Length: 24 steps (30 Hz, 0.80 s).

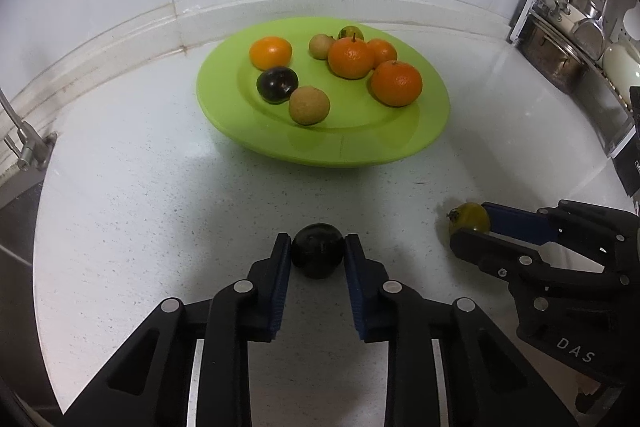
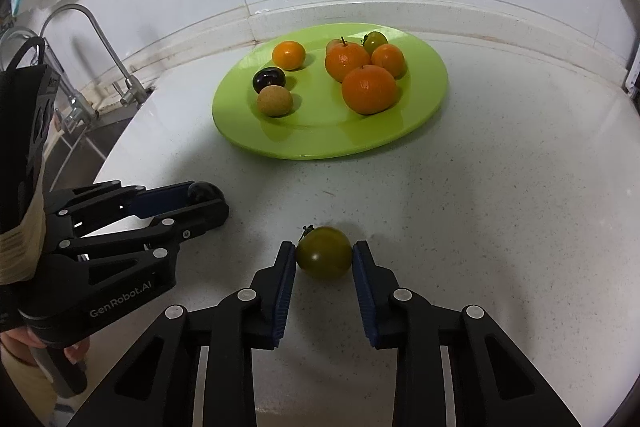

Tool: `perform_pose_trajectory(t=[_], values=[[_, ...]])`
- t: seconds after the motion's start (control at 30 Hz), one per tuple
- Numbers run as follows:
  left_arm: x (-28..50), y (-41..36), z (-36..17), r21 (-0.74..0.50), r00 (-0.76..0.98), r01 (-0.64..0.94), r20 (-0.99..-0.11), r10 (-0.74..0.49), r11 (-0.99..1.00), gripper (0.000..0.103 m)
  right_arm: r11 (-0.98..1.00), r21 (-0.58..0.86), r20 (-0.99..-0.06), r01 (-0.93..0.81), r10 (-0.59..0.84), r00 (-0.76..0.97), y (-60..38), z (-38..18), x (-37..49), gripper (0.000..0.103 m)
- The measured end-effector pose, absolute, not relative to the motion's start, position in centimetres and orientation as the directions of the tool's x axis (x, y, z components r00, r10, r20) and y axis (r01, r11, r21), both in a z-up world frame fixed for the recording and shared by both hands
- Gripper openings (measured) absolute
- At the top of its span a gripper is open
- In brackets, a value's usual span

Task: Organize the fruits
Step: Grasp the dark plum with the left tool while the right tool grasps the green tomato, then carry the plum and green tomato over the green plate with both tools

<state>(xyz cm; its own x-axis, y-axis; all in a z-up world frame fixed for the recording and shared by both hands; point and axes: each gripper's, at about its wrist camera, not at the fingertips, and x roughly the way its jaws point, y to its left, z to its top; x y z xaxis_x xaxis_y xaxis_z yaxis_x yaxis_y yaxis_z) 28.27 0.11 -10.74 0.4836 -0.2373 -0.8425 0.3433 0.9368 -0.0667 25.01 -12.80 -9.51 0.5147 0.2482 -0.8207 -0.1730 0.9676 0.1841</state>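
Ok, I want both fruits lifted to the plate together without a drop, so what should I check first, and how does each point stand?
1. Left gripper pads flank the dark fruit on both sides: ok.
2. Right gripper pads flank the green fruit: ok.
3. Firm squeeze on each fruit: cannot tell; the pads look to be touching, but the force is not visible.
4. Free space on the green plate: ok, the near part is bare.
5. Counter between grippers and plate unobstructed: ok.
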Motion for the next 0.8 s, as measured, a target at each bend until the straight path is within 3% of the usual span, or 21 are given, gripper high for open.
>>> perform_pose_trajectory(t=[0.8], values=[[23.8, -0.4, -4.6, -0.044, 0.613, 0.311, -0.754, -0.236, 0.949, 0.027, 0.949, 0.184, -0.721, -0.256, 0.307, 0.621, -13.5, -3.7, 22.0, 0.03]])
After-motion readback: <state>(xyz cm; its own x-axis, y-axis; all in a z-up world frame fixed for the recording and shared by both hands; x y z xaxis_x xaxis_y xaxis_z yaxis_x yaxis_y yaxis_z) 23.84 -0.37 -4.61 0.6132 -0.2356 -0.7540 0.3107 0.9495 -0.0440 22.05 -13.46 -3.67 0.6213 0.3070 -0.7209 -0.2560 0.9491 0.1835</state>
